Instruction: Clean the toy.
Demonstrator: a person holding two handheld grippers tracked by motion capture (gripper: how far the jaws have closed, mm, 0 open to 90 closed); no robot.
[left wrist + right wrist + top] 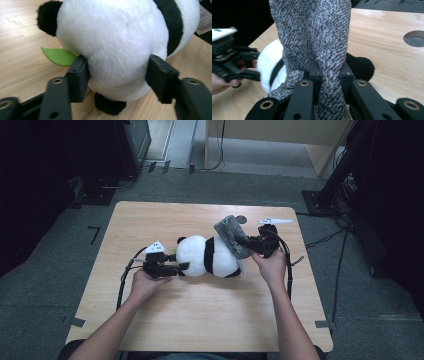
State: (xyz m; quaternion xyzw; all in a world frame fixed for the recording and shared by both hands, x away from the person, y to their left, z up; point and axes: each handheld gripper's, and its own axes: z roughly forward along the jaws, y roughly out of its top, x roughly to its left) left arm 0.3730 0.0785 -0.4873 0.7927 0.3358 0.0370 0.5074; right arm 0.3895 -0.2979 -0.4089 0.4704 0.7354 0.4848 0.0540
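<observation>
A toy panda [210, 256] lies on its side near the middle of the wooden table [200, 320]. The left gripper [176, 268] has its jaws spread around the panda's white head, the pads at the fur on either side, beside a green leaf [58, 56]. The right gripper [248, 243] is clenched on a grey knitted sock [312, 37] that drapes over the panda's other end.

I see both forearms bare, no sleeves in sight. My left gripper [181, 266] and right gripper [243, 241] are matte black with brass-ringed screw holes, each topped by a grey three-cornered plate and trailing black cable.
</observation>
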